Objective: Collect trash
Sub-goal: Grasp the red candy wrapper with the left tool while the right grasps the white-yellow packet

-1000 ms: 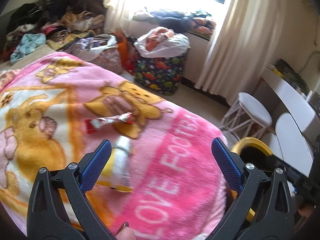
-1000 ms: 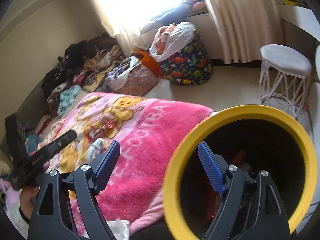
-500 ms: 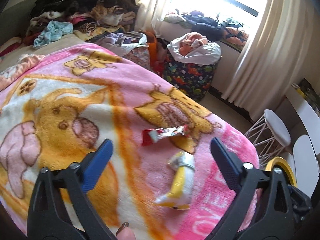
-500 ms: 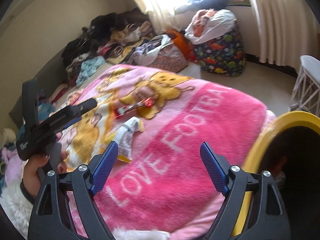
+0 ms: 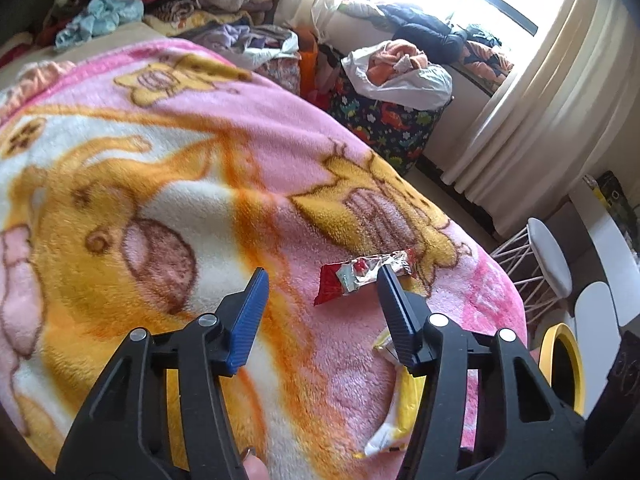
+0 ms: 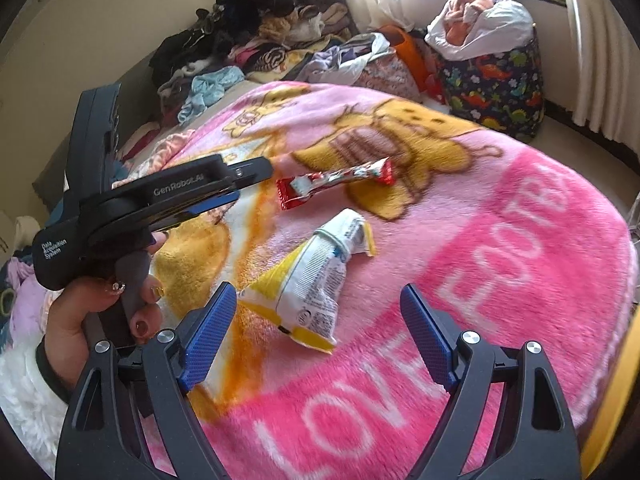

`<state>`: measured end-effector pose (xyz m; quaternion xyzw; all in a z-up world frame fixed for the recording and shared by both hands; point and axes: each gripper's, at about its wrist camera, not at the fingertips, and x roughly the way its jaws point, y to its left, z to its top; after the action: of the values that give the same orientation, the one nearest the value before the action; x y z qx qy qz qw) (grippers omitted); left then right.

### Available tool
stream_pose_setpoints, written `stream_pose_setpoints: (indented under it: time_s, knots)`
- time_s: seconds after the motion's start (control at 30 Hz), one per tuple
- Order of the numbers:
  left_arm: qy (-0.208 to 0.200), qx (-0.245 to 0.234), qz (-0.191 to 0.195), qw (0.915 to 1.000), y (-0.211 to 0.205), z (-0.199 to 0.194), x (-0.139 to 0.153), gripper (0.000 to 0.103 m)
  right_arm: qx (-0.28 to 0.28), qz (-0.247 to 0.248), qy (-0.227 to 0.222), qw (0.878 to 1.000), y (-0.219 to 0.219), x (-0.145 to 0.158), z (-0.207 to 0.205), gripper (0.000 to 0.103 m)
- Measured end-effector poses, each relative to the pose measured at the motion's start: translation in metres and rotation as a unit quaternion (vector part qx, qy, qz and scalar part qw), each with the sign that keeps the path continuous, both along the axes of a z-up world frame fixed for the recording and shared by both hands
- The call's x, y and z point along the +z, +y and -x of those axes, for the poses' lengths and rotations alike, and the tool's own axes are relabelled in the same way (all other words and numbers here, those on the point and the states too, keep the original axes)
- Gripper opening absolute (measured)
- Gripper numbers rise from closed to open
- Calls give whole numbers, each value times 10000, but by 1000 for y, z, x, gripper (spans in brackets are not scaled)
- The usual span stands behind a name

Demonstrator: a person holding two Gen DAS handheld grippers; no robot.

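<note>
Two wrappers crumpled: red-silver, yellow-white | left gripper fingers closing, empty | right gripper apart

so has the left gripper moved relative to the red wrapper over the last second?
Yes. The left gripper has swung up the blanket onto the red wrapper, jaws closing, not yet gripping it.

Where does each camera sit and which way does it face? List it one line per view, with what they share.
Left wrist: on the left gripper, angled down at the pink blanket and red wrapper; its closing fingers and a fingertip show.
Right wrist: on the right gripper, open, angled down over the yellow-and-white packet; the left hand shows.
Shared: blanket, both wrappers, dinosaur-print bin, yellow rim.
</note>
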<state>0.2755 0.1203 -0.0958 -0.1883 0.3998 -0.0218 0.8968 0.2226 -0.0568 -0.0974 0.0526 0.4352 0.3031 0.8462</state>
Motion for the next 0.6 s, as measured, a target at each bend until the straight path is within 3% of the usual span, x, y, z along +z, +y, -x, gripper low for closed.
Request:
stream_pose_setpoints:
  time_s: [0.2,0.27,0.3,0.6]
  knots:
    - [161,-165,186,9996,1,-15,-14,47,142,-99,352,9992,15,-21,-15,72]
    - [223,-188,252,9993,2,-20,-18,42,189,-210,530,9982,16,-27,-18,63]
    - [250,-189,294,9991,2,-22,-20,41,227,-270,627,9974,15,-31,-19,52]
    - [282,-416,345,9981,-13,-24,-26,12,154,-368,538,9978,-13,-20,5,47]
